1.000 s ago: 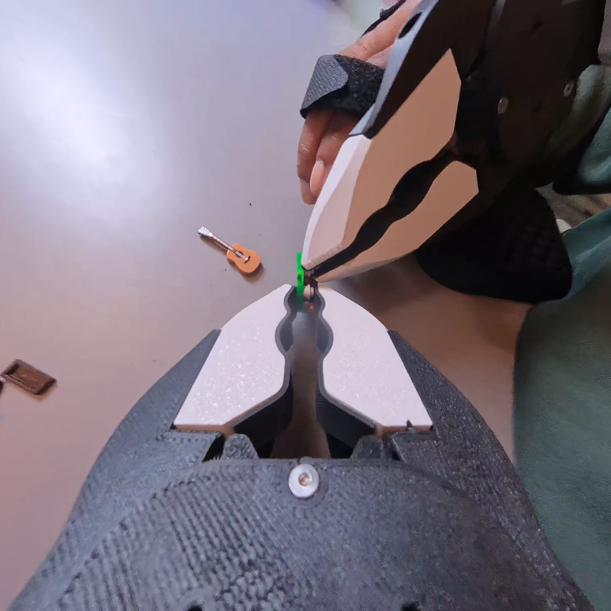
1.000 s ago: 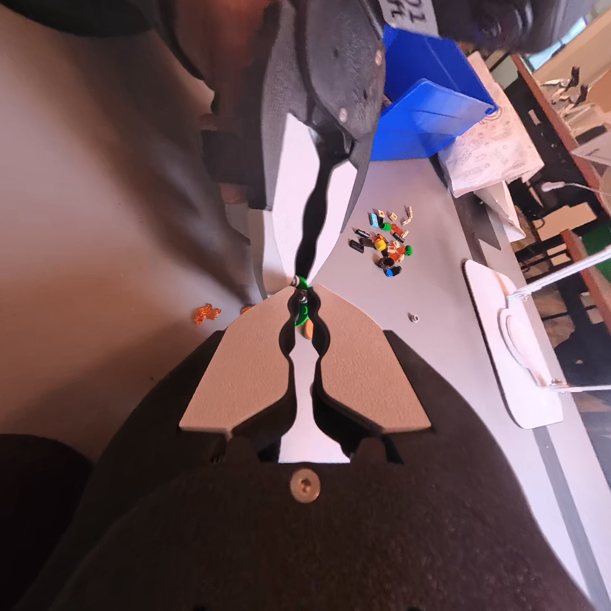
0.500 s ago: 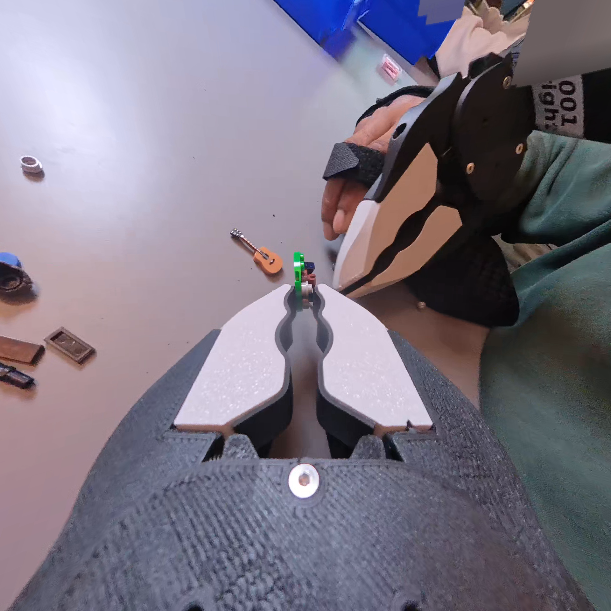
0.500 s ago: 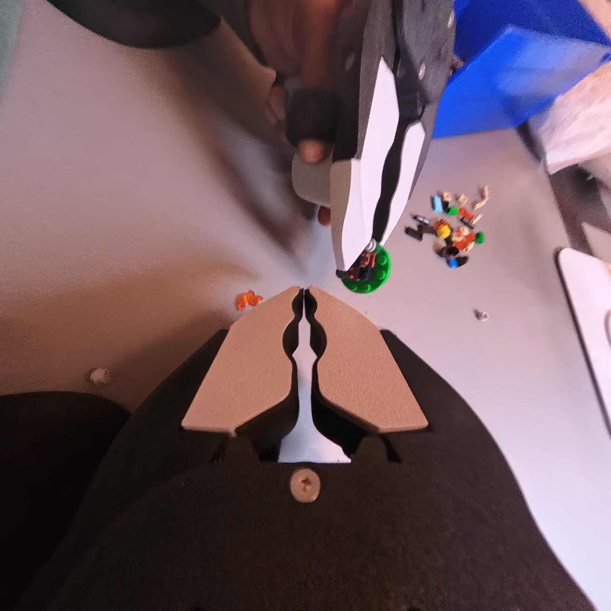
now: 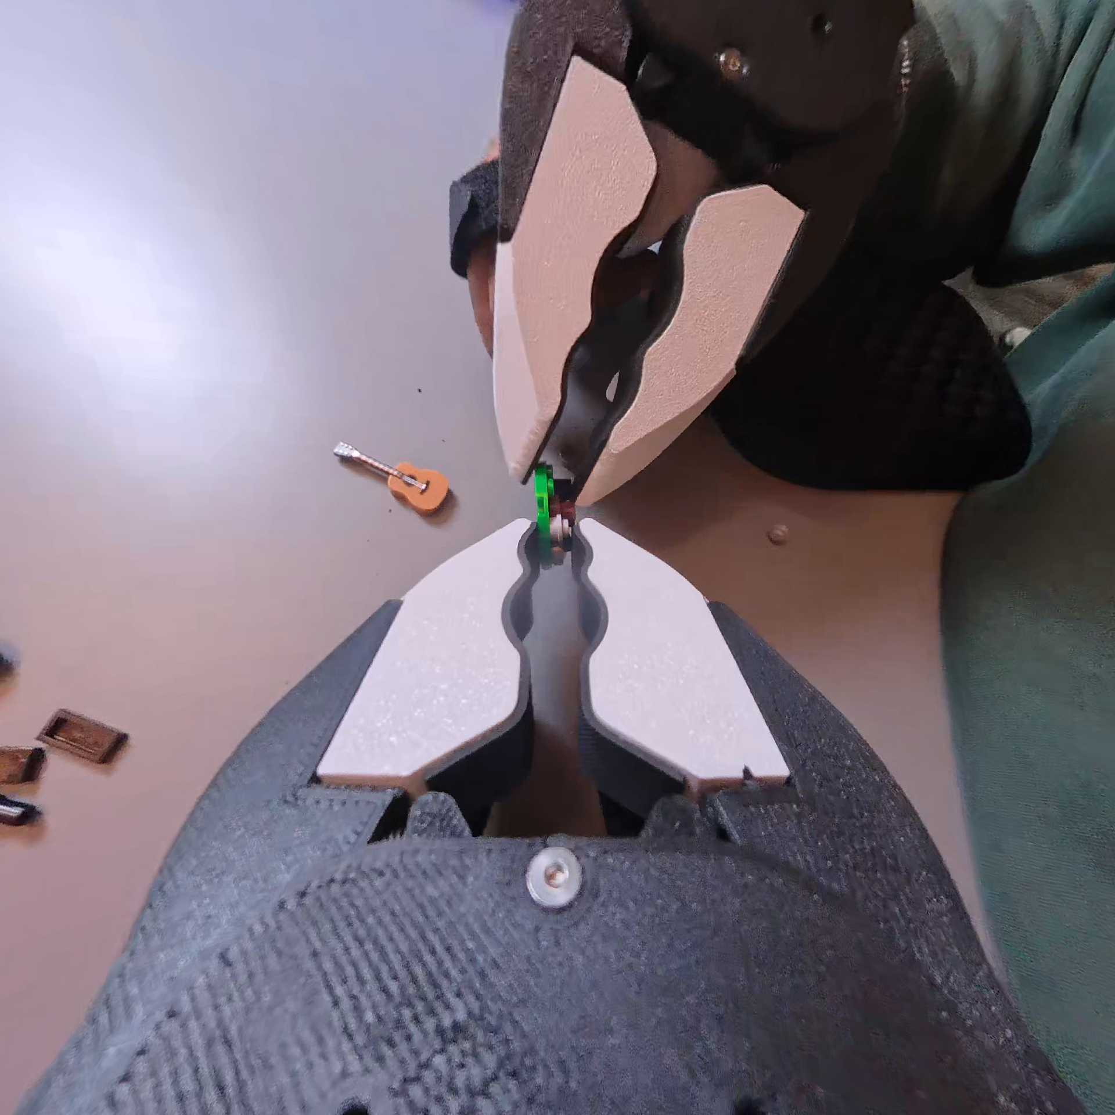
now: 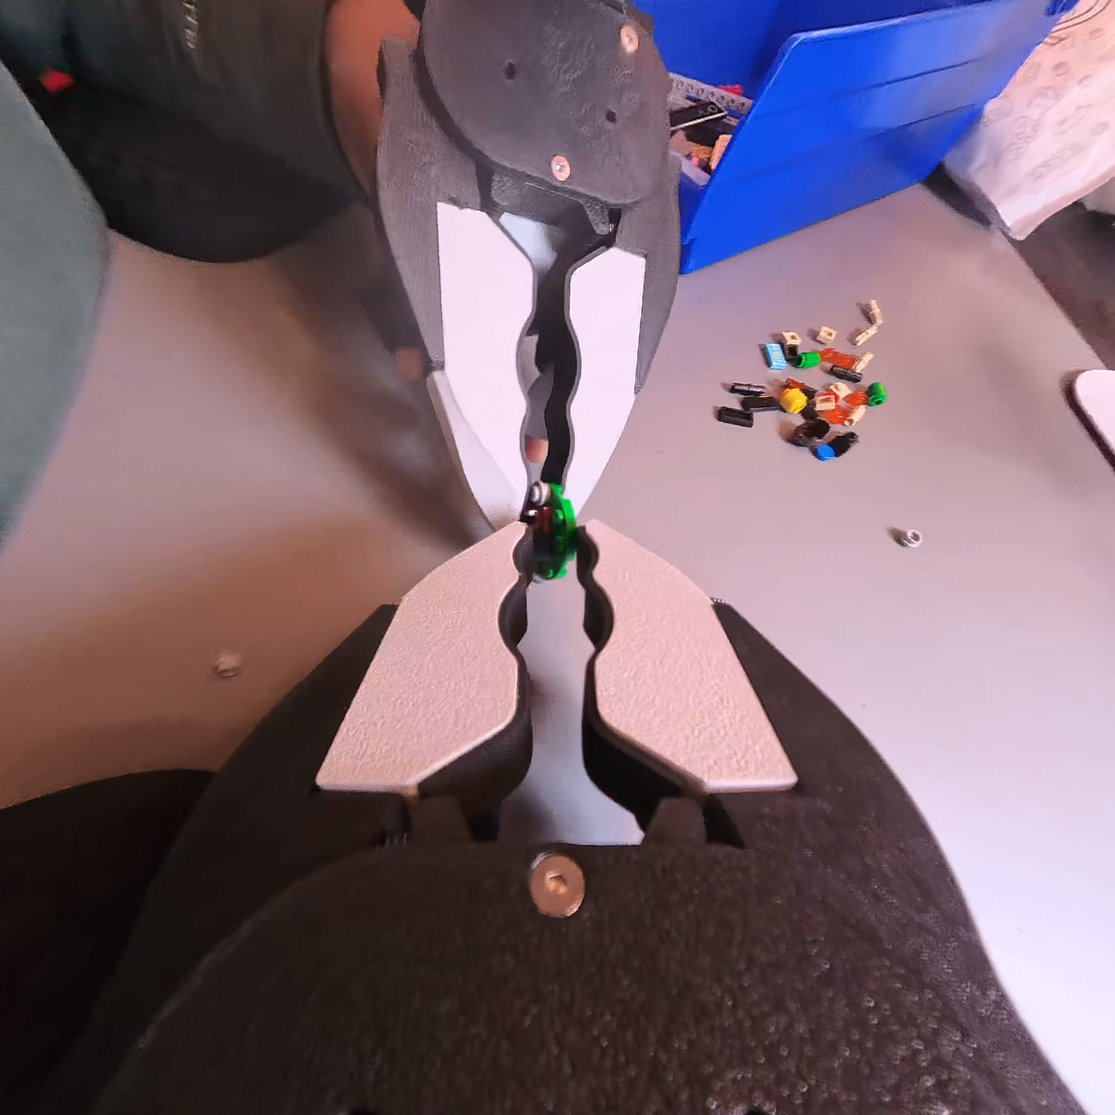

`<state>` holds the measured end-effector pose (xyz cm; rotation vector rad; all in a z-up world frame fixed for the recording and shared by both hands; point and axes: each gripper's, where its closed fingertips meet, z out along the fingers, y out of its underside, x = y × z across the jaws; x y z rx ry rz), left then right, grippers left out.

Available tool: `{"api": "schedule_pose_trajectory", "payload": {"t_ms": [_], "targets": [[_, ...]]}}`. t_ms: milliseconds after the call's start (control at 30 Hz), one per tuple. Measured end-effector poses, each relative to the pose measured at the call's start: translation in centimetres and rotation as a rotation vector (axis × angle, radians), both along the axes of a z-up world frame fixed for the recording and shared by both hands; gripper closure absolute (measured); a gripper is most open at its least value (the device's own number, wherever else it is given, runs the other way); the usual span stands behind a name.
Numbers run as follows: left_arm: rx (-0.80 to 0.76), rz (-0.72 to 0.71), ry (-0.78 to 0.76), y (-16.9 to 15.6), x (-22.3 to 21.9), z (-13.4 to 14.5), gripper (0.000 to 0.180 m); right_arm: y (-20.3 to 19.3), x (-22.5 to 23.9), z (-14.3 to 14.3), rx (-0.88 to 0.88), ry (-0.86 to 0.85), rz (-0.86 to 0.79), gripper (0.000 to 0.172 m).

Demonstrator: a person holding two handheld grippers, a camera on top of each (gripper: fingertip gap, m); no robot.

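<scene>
Two hand-held grippers meet tip to tip above a grey table (image 6: 844, 633). The left gripper (image 5: 554, 531) is nearly closed; its fingertips pinch a small brick assembly (image 5: 550, 513), i.e. a green round plate (image 5: 543, 507) seen edge-on w/ white and dark red-brown pieces stuck to one face. The plate stands roughly upright, clear of the table.

The right gripper (image 6: 550, 531) comes in from the opposite side, jaws a little apart around the same assembly (image 6: 552, 543). In the left wrist view one right fingertip (image 5: 525, 464) sits against the green plate's edge and the other by the dark pieces; whether both pads actually press cannot be told, since motion blur softens the right wrist view.

Surroundings, left wrist view: a miniature orange guitar (image 5: 410, 479) lies on the table just beside the fingertips; dark brown flat tiles (image 5: 81, 736) lie well apart at the left edge; a small tan stud (image 5: 778, 533) lies to the right. A green sleeve (image 5: 1038, 663) fills the right side.

Right wrist view: a loose pile of small coloured bricks (image 6: 808, 392) lies well apart to the right, w/ a small silver ring (image 6: 907, 536) nearer. A blue bin (image 6: 844, 120) stands behind.
</scene>
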<state>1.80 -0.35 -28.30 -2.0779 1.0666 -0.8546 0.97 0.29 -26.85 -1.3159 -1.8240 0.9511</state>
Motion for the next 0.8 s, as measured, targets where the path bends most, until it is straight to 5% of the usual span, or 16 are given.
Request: {"api": "schedule_pose_trajectory", "payload": {"t_ms": [233, 467, 667, 800], "targets": [[0.138, 0.037, -0.227, 1.2, -0.3, 3.9, 0.157, 1.0, 0.0, 4.0, -0.399, 0.188, -0.036, 0.168], [0.148, 0.056, -0.429, 1.5, -0.1, 6.2, 0.168, 1.4, -0.1, 6.8, -0.757, 0.354, -0.024, 0.169], [0.111, 0.056, -0.432, 1.5, -0.7, 6.3, 0.171, 1.7, -0.1, 5.8, -0.716, 0.282, -0.041, 0.168], [-0.003, 0.071, -0.374, 1.5, -0.7, 4.8, 0.171, 1.9, -0.1, 4.4, -0.426, 0.208, -0.083, 0.167]]}}
